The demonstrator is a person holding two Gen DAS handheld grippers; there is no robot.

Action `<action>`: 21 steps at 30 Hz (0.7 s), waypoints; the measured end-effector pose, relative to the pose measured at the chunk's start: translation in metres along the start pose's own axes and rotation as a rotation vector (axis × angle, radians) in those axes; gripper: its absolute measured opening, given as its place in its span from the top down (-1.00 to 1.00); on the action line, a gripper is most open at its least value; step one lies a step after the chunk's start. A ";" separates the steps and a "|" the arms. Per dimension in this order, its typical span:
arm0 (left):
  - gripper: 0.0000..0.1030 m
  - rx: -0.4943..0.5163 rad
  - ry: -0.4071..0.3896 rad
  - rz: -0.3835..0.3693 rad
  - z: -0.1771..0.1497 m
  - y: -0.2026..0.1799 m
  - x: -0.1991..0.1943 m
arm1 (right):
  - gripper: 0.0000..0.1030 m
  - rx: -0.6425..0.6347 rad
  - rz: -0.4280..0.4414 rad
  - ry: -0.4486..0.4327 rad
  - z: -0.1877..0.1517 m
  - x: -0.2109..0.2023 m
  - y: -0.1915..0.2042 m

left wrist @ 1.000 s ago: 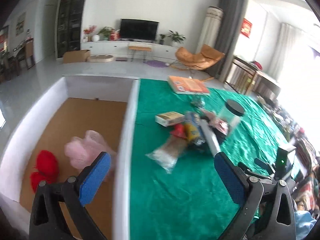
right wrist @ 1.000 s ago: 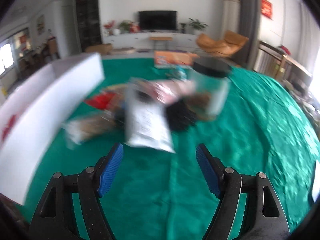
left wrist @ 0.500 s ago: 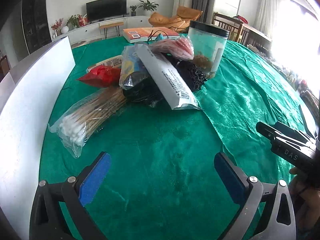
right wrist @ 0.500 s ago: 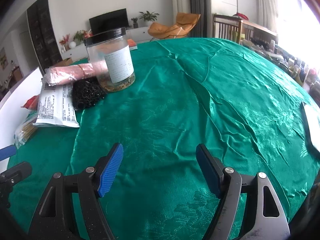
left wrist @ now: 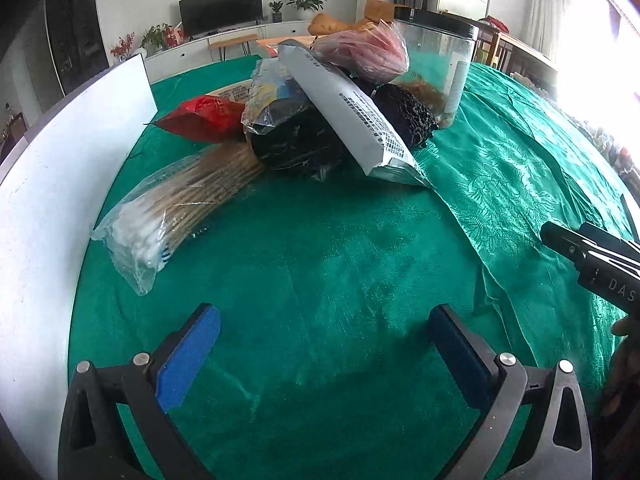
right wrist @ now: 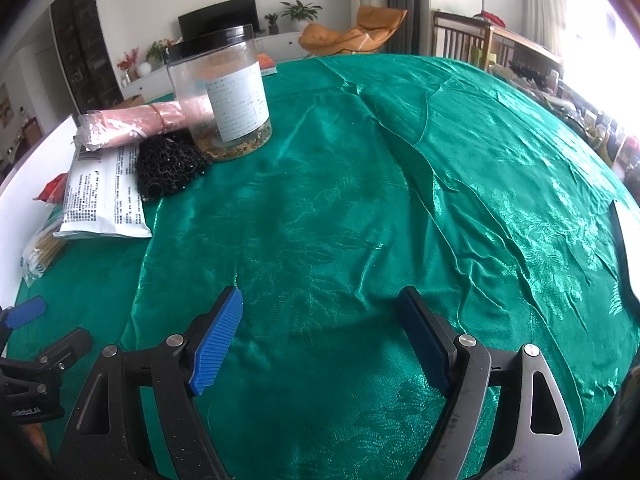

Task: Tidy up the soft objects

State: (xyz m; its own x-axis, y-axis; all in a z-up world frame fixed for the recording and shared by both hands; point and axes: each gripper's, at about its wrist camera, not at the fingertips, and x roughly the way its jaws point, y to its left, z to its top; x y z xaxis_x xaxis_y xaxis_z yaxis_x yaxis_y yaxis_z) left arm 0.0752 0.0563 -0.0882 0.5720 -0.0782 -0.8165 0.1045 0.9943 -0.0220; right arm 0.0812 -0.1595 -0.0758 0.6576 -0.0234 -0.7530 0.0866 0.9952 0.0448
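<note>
The left claw (left wrist: 324, 344) is open and empty, its blue pads spread wide above bare green cloth on the table (left wrist: 360, 264). The right claw (right wrist: 320, 336) is likewise open and empty, facing mostly unoccupied cloth.

The objects to be sorted lie in one heap ahead of the left claw and slightly to its left. The nearest item is the bag of cotton swabs (left wrist: 176, 196), lying flat, its long axis running diagonally from near-left to far-right; its near end, with the white tips, points toward the white box wall (left wrist: 60, 184), which stands just beside it on the left. Behind it the heap comprises a red packet (left wrist: 204, 118), a dark bagged bundle (left wrist: 292, 136), a long white pouch (left wrist: 352, 116) leaning across the top, a black mesh item (left wrist: 404, 114), a pink wrapped bundle (left wrist: 364, 54) and a clear jar (left wrist: 440, 64) at the rear.

In the right wrist view the same heap sits far off to the left, with the jar (right wrist: 224, 96) and black mesh item (right wrist: 168, 168) nearest that side. The left claw is judged the nearer to the swab bag and better aligned with it.

Assessment: the left claw is held low and roughly level, pointing forward. Its pads open across the bag's axis only partly, so some rotation toward the left would likely be needed for a grip across the bag's width. Which item is the intended target cannot be determined.
</note>
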 end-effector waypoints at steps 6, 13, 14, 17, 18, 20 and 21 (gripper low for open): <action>-1.00 0.000 -0.001 0.001 0.000 0.000 0.002 | -0.61 -0.005 -0.005 0.003 -0.001 -0.001 0.001; -1.00 0.000 -0.002 0.001 0.000 0.000 0.002 | -0.62 -0.008 -0.009 0.005 0.000 -0.002 0.001; -1.00 0.001 -0.002 0.001 0.000 0.000 0.002 | -0.62 -0.008 -0.009 0.005 -0.001 -0.002 0.001; -1.00 0.001 -0.002 0.001 0.000 0.000 0.002 | -0.62 -0.008 -0.009 0.005 -0.001 -0.002 0.001; -1.00 0.001 -0.002 0.001 0.000 0.000 0.002 | -0.62 -0.008 -0.009 0.005 -0.001 -0.002 0.002; -1.00 0.001 -0.002 0.001 0.000 0.000 0.002 | -0.62 -0.009 -0.009 0.005 -0.001 -0.002 0.002; -1.00 0.001 -0.002 0.001 0.000 0.000 0.002 | -0.62 -0.009 -0.010 0.005 -0.001 -0.002 0.002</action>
State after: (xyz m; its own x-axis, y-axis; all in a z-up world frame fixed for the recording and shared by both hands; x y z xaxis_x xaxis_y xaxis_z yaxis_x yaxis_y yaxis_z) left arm 0.0762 0.0561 -0.0894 0.5736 -0.0777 -0.8154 0.1050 0.9943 -0.0209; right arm 0.0799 -0.1578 -0.0748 0.6529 -0.0324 -0.7568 0.0864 0.9958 0.0319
